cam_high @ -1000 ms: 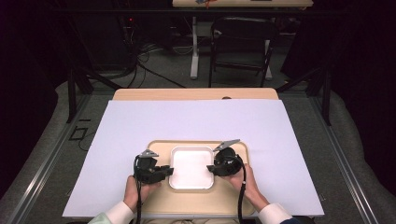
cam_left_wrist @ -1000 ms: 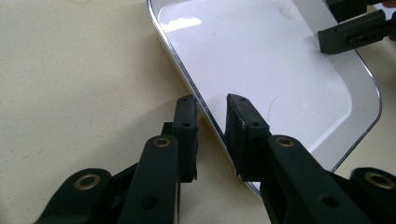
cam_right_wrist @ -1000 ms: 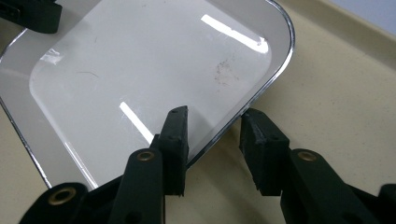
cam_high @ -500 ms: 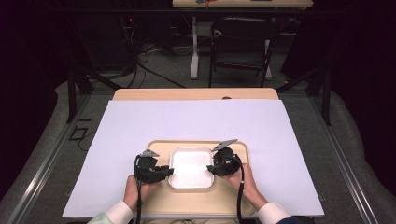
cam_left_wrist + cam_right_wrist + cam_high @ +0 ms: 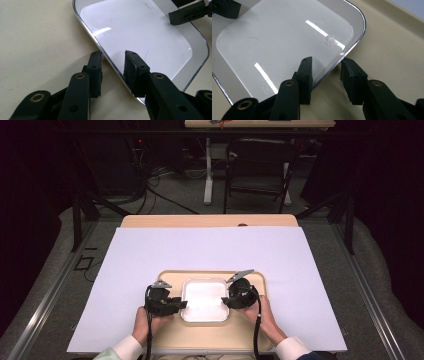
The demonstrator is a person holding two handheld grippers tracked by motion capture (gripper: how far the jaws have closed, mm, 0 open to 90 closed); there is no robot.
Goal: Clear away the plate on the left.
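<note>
A white square plate (image 5: 205, 300) with a shiny rim lies on a beige tray (image 5: 210, 337). My left gripper (image 5: 179, 305) is at the plate's left edge. In the left gripper view, my left gripper (image 5: 113, 66) is open and straddles the rim (image 5: 105, 53), one jaw outside on the tray and one over the plate. My right gripper (image 5: 225, 300) is at the plate's right edge. It stands open (image 5: 327, 72) astride the rim (image 5: 352, 47) in the same way. Gaps show between pads and rim on both.
The tray rests on a white sheet (image 5: 210, 250) covering a wooden table (image 5: 210, 221). A chair (image 5: 260, 165) and table legs stand on the floor beyond. The opposite gripper's finger (image 5: 187, 13) pokes in across the plate.
Almost nothing differs. Both grippers stay at the plate's two sides, and the right one has edged slightly nearer the person.
</note>
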